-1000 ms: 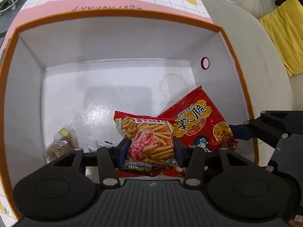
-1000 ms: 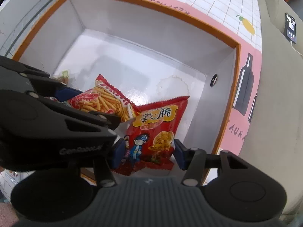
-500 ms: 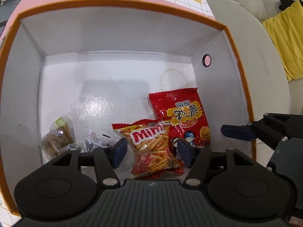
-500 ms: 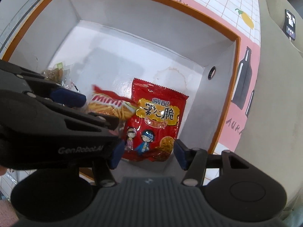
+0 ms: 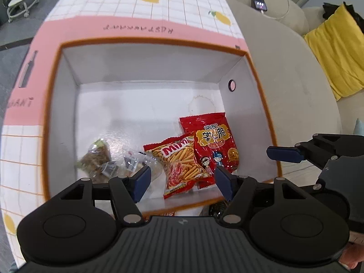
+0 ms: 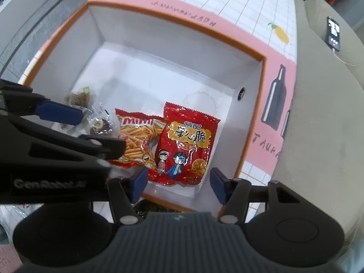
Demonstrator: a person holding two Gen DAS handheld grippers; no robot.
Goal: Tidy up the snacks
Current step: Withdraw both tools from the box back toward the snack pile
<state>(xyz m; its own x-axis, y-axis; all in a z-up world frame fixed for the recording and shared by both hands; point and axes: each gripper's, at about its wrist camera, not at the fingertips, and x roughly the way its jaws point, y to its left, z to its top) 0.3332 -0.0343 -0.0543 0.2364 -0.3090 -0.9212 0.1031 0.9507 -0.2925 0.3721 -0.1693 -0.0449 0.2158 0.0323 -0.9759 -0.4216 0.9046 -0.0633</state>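
Your left gripper [image 5: 182, 179] and right gripper [image 6: 177, 185] hang empty, fingers spread, above the box [image 5: 145, 72]; its snack bags [image 5: 182, 161] look light, crinkly, slippery—pinch a sealed edge.

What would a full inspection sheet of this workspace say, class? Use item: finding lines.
Surface: lemon-print tablecloth under the box.
Job's things: Mimi snack bag and red crisp bag lie overlapping inside the white box; small clear-wrapped snacks beside them.
Clutter: nothing seen.
Grippers: left gripper and right gripper open, empty, above the box's near edge.
Cables: white lead into the phone.
Surroundings: beige sofa, yellow cushion.
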